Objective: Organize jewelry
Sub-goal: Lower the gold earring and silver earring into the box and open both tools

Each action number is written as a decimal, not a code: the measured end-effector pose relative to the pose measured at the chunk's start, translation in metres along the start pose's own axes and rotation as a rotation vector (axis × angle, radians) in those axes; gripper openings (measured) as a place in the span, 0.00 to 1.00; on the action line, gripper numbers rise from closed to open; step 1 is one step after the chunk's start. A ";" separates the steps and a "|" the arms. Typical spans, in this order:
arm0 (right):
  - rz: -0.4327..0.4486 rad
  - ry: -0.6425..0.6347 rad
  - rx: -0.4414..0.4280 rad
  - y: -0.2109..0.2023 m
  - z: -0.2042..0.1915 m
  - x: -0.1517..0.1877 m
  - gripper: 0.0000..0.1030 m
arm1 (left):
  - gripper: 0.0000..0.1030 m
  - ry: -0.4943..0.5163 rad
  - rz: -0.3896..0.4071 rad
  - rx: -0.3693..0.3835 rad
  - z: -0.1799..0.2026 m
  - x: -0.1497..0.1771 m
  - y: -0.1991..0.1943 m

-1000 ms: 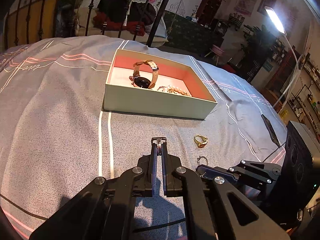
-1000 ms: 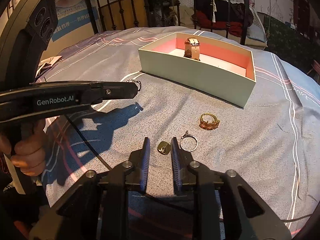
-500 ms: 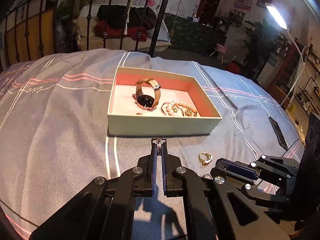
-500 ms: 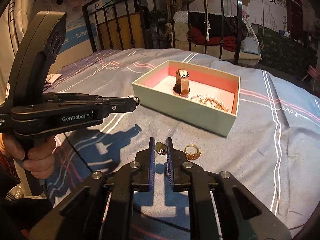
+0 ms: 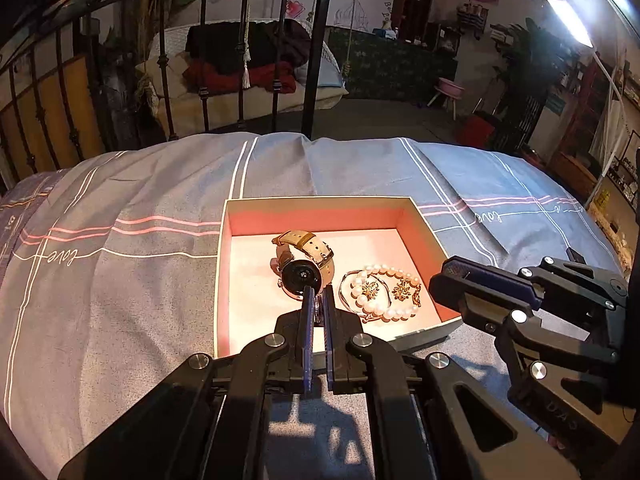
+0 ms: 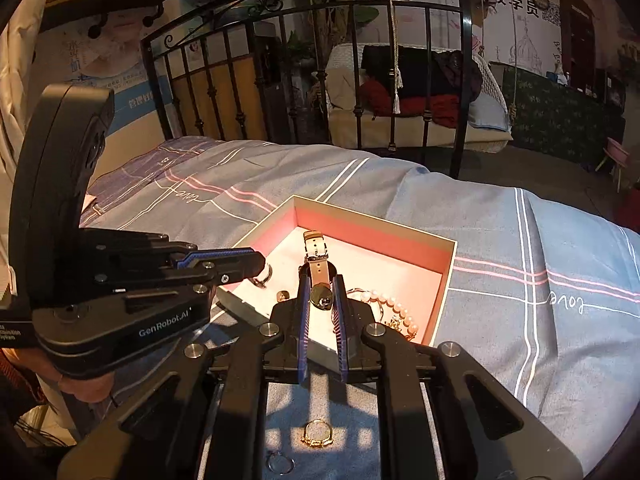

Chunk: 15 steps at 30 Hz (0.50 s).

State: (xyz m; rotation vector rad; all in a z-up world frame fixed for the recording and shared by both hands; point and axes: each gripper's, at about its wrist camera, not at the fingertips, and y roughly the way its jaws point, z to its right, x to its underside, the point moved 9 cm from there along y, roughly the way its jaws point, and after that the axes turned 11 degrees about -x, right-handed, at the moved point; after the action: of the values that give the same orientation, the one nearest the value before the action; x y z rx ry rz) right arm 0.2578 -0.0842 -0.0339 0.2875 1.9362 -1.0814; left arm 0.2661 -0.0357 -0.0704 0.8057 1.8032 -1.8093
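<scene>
An open box [image 5: 224,264] with a pink lining lies on the bed; it also shows in the right wrist view [image 6: 448,276]. Inside lie a tan-strap watch [image 5: 304,268] and a pearl bracelet [image 5: 384,292]. My left gripper [image 5: 316,300] is shut on a small silver ring [image 6: 264,274] and hangs over the box. My right gripper [image 6: 320,300] is shut on a small gold pendant [image 6: 322,298], also over the box. A gold ring [image 6: 316,434] and a silver ring [image 6: 280,462] lie on the bedspread below the right gripper.
The grey striped bedspread [image 5: 120,280] covers the bed. A black iron bed frame [image 5: 240,60] stands behind. A small gold piece [image 6: 283,295] lies in the box near its front wall.
Both grippers have risen and moved forward from the bedspread to above the box, each carrying its piece. The two rings stayed on the bedspread.
</scene>
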 end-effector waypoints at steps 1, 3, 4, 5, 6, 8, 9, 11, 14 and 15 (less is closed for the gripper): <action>0.000 0.003 0.000 0.002 0.001 -0.001 0.12 | 0.04 -0.005 -0.008 0.002 0.000 0.000 0.003; -0.015 0.012 0.002 0.011 0.004 -0.002 0.12 | 0.04 -0.010 -0.023 -0.002 0.001 0.001 0.011; -0.024 0.016 0.005 0.015 0.007 -0.001 0.12 | 0.04 -0.009 -0.030 -0.003 0.002 0.002 0.014; -0.032 0.021 0.008 0.019 0.009 -0.001 0.12 | 0.04 -0.010 -0.037 -0.008 0.001 0.002 0.016; -0.041 0.025 0.012 0.025 0.013 -0.002 0.12 | 0.04 -0.011 -0.043 -0.010 0.002 0.002 0.019; -0.060 0.033 0.017 0.034 0.017 0.000 0.12 | 0.04 -0.012 -0.056 -0.013 0.002 0.002 0.026; -0.072 0.034 0.022 0.038 0.019 0.002 0.12 | 0.04 -0.010 -0.062 -0.015 0.003 0.002 0.029; -0.092 0.038 0.026 0.047 0.023 0.005 0.12 | 0.04 -0.008 -0.075 -0.019 0.003 0.003 0.034; -0.110 0.047 0.030 0.056 0.027 0.007 0.12 | 0.04 -0.002 -0.086 -0.022 0.004 0.004 0.040; -0.113 0.049 0.030 0.057 0.027 0.008 0.12 | 0.04 -0.001 -0.089 -0.023 0.004 0.005 0.041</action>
State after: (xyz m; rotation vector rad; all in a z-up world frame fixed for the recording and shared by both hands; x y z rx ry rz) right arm 0.3011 -0.0730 -0.0796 0.2256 2.0007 -1.1877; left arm 0.2904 -0.0412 -0.1037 0.7269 1.8834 -1.8394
